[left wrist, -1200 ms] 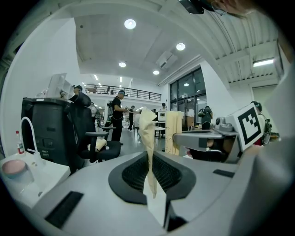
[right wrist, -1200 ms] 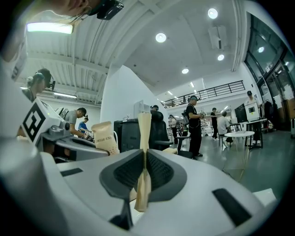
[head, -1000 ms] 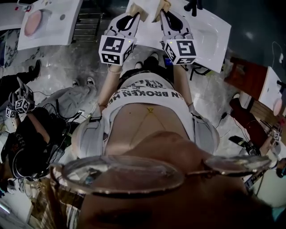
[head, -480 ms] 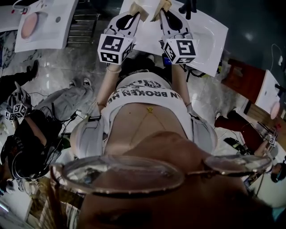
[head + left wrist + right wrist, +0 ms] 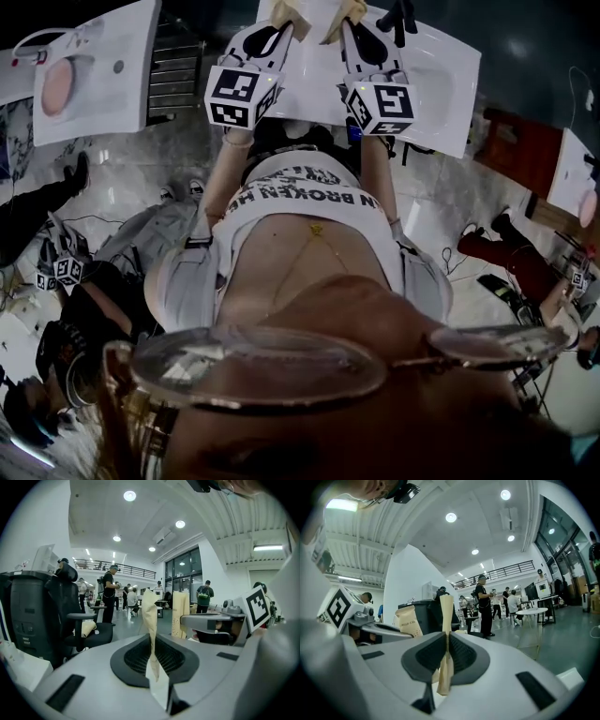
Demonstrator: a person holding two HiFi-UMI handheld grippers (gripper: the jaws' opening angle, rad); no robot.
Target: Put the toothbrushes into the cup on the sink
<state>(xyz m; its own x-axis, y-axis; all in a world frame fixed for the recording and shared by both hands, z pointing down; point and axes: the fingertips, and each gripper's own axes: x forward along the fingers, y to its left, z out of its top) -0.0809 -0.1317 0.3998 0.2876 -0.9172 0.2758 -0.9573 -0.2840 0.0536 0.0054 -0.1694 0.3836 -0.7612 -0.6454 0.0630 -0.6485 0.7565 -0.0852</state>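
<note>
Tan toothbrush packet (image 5: 150, 613) clamped upright in left gripper (image 5: 152, 641), second toothbrush packet (image 5: 446, 611) clamped upright in right gripper (image 5: 446, 644), packets side by side, apart, over white sink (image 5: 436, 89) past its near edge, black faucet (image 5: 401, 13) just right of right gripper.

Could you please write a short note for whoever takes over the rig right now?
Left gripper: shut on the left paper packet, which stands upright between the jaws.
Right gripper: shut on the right paper packet, also upright.
Both are held over the white sink. The packets presumably hold the toothbrushes.
No cup is in view.
Done: both packets picked up. Left: find the cup and put them in.
</note>
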